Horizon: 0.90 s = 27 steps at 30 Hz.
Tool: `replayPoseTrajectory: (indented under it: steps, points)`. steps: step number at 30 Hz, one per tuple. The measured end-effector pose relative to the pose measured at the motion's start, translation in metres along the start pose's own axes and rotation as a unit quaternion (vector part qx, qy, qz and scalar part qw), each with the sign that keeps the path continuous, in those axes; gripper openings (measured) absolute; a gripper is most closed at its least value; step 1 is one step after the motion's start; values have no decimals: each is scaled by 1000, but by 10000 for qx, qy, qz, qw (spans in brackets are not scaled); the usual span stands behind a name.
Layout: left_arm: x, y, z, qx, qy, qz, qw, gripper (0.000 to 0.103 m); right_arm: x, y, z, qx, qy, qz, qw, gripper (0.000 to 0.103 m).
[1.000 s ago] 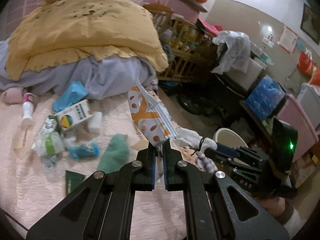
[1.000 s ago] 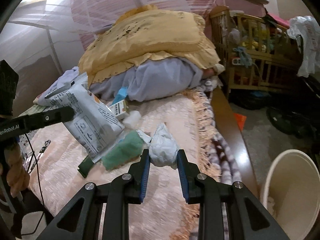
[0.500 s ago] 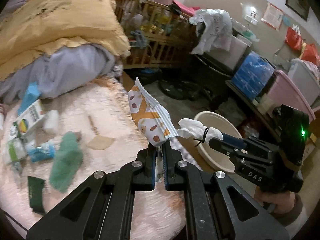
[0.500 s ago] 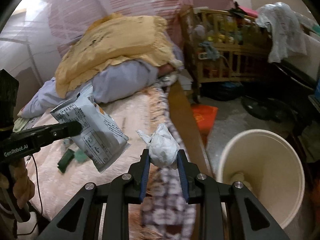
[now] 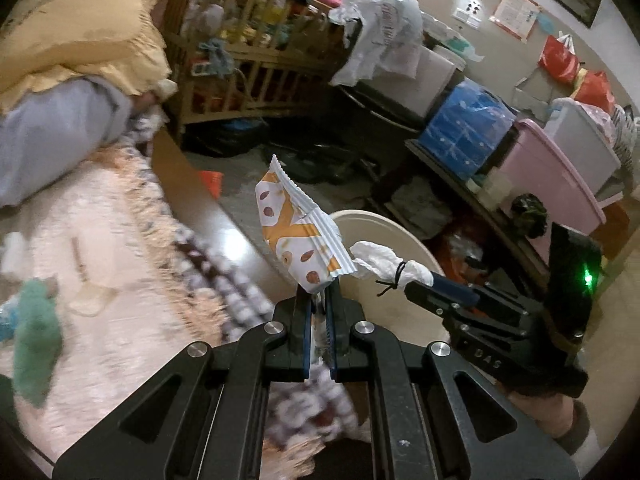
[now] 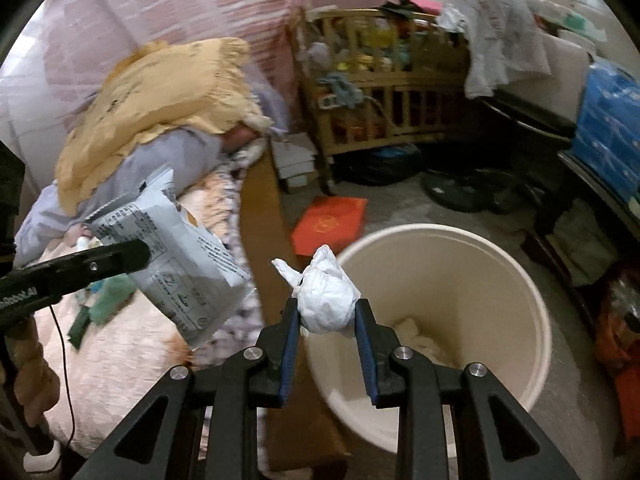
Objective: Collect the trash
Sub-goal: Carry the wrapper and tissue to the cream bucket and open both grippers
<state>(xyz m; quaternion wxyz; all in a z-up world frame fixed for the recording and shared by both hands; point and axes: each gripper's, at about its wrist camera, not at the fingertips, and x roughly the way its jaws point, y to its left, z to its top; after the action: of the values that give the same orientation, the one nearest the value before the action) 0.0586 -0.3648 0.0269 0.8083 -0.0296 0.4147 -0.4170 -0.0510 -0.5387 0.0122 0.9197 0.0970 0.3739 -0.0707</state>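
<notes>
My left gripper (image 5: 319, 300) is shut on an orange-and-white snack bag (image 5: 298, 236), held upright over the bed's edge; its grey back shows in the right wrist view (image 6: 180, 256). My right gripper (image 6: 326, 312) is shut on a tied white plastic bundle (image 6: 326, 300), held over the near rim of a cream waste bin (image 6: 520, 280). The bundle (image 5: 390, 266) and the bin's rim (image 5: 400, 228) also show in the left wrist view, right of the snack bag. White waste lies in the bin's bottom.
The pink bed cover (image 5: 100, 220) carries a green cloth (image 5: 36, 344) and other litter at left. A wooden bed rail (image 6: 260, 208) runs between bed and bin. A red packet (image 6: 330, 224) lies on the floor. A wooden crib (image 6: 380, 92) and stacked boxes (image 5: 468, 128) stand behind.
Both grippers have swung right, away from the bed's middle toward the bin. The bundle now hangs over the bin's rim. Both holds are unchanged.
</notes>
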Motion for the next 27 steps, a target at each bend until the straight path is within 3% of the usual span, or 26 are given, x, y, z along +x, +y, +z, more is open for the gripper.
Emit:
replayPoseTrajectory:
  steps: [16,20,21,22,24,27]
  points:
    - [67,-36,9,-124,358,-613,9974,3,19,-65,-9,544,244,-488,9970,26]
    - [74,-42,5,2,468,-643,9968,7,21,-71,-10,568,225,-776,9951,44]
    - [75,-42,4,67,466,-572,9972,17,21,-73,-10,618,199,-767,9949,45]
    - [75,-42,3,105,453,-513,9976,37,20,-74,-10,672,194,-745,9948,45]
    - [73,-37,1,24,406,-552,9976,53,21,-75,-11,720,228,-704,9947,45]
    - [69,-27,-3,-67,426,-450,9981,53,24,-71,-13,680,290,-676,9950,45]
